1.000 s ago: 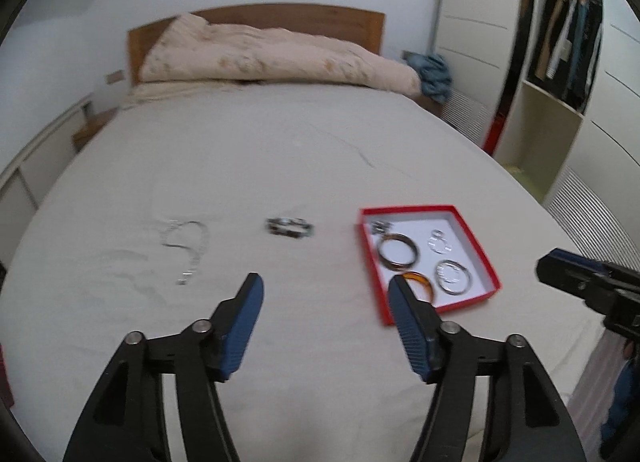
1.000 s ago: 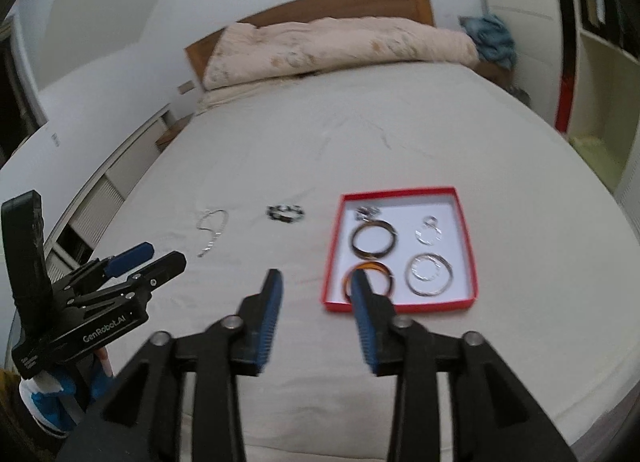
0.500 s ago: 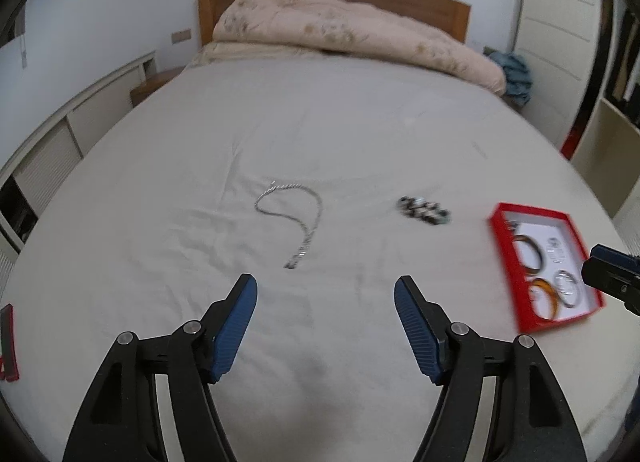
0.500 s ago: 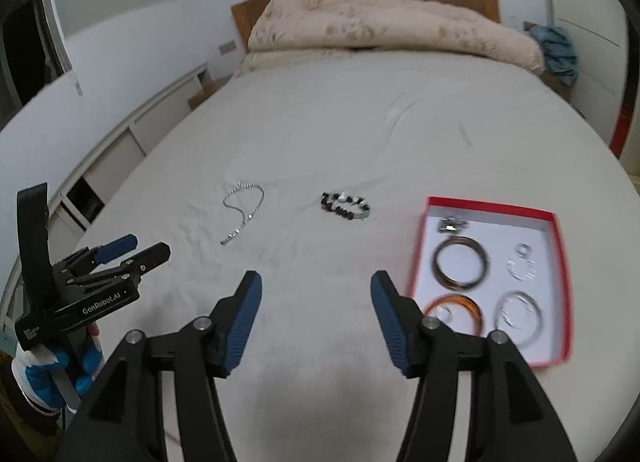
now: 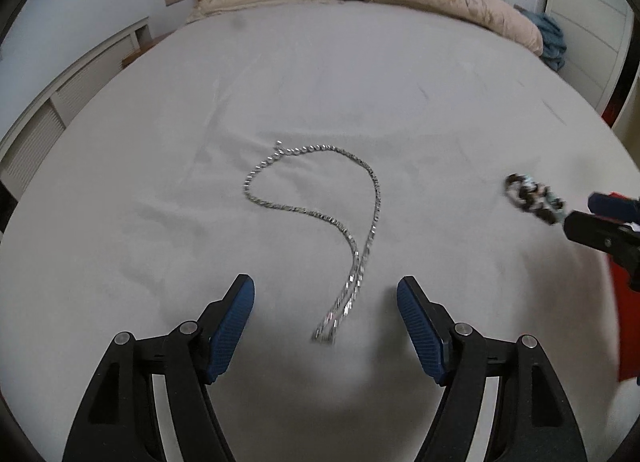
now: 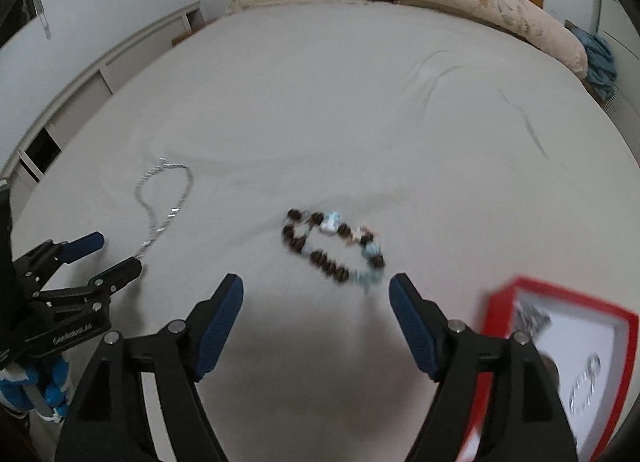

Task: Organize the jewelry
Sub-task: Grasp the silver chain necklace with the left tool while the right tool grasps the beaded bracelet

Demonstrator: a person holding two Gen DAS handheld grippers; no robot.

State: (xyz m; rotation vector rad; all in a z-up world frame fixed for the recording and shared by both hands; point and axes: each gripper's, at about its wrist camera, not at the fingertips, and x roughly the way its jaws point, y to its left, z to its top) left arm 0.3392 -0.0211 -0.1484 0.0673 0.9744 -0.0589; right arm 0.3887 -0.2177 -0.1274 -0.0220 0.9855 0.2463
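On the bed sheet (image 5: pixel 420 109), far left, my left gripper (image 5: pixel 325 294) points down with jaws wide apart, nothing clamped; the silver chain necklace (image 5: pixel 320 213) lies in a loose loop ahead of it, its doubled tail end running down into the gap between my blue pads (image 5: pixel 234 320), touching neither. Left wrist view alone shows the full loop and the tail end; in the right wrist view the same necklace (image 6: pixel 166 201) is small and off to the left, its tail end just beside the tips of my left gripper (image 6: pixel 110 254), which comes in from that edge with a blue-and-white glove (image 6: pixel 36 390) below it. Middle: the beaded bracelet (image 6: pixel 332 250), dark brown beads with pale blue ones, lies flat just ahead of my right gripper (image 6: pixel 316 294), nearer the right finger than the left, not touched. Right jaws are opening, nothing between the pads. In the left wrist view that bracelet (image 5: pixel 534 197) is blurred at the right edge, just beyond my right gripper's tips (image 5: pixel 588 217). Far right: red box (image 6: pixel 624 342) with white floor, only in the right wrist view as a box; it holds a silver ring-shaped piece (image 6: pixel 584 386) and a small silvery item (image 6: pixel 532 316) near the top corner, too blurred to name. My right finger hides part of the box.
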